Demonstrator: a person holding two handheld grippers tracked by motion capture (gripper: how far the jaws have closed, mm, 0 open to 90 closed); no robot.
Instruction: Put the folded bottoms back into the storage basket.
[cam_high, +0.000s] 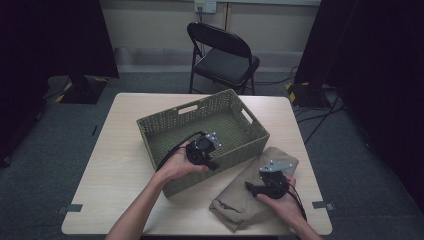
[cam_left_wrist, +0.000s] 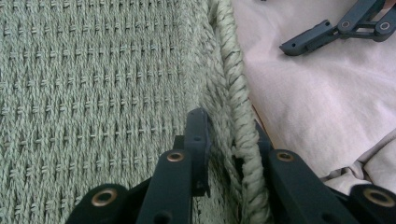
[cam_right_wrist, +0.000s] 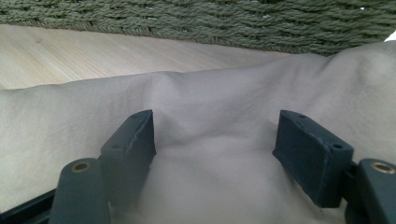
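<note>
Firmly, left tool (cam_left_wrist: 224, 158) clamps basket rim (cam_left_wrist: 233, 93).

The left tongs (cam_high: 212, 161) hide part of the basket's (cam_high: 165, 131) near wall; the folded cloth (cam_high: 235, 202) covers the counter (cam_high: 120, 170) beneath it

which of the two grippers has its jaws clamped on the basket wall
The left gripper, over the green woven basket, pinches its near wall. The right gripper sits open-jawed on the beige cloth instead.
</note>
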